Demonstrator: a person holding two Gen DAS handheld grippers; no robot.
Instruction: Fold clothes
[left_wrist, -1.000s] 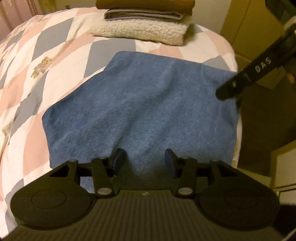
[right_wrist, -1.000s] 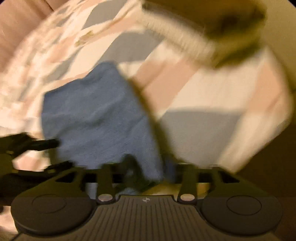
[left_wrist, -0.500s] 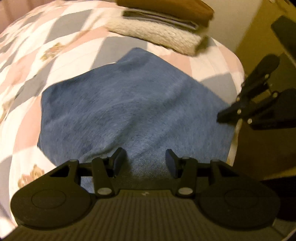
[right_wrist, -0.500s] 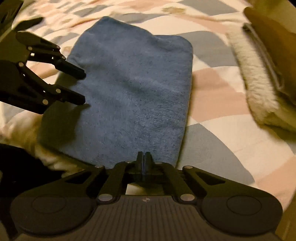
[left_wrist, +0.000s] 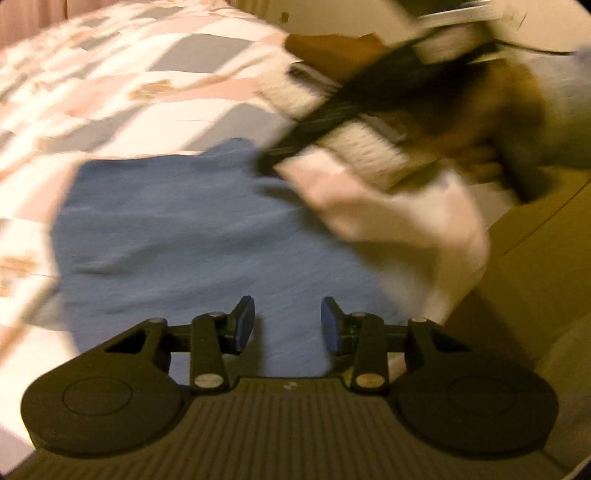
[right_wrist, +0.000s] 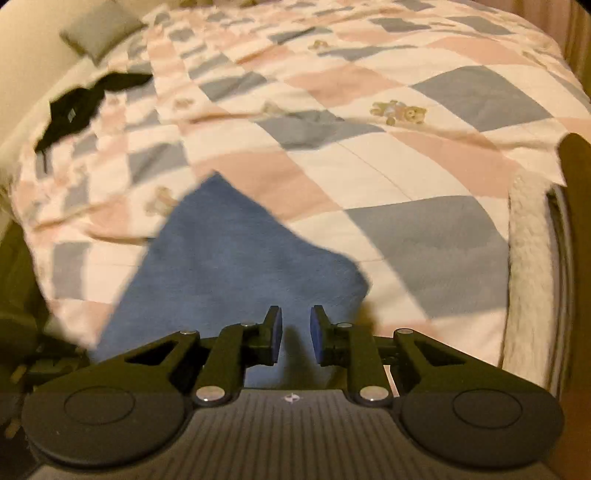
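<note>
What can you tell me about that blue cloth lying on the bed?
The blue cloth looks like soft, fuzzy terry towelling, plain mid-blue. It lies flat on the checked quilt near the bed's edge, slightly rumpled, one corner pointing up the bed. Both claws, left and right, are open over its near edge, gripping nothing.

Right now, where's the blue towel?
The blue towel lies on the checked quilt just ahead of both open claws, left of the folded pile in the right wrist view.

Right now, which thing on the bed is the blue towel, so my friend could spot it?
Find the quilt of pink, grey and white diamonds. On its near edge, under both grippers, lies the blue towel, flat and fuzzy. It is the only plain blue cloth; the stack beside it is cream and brown.
</note>
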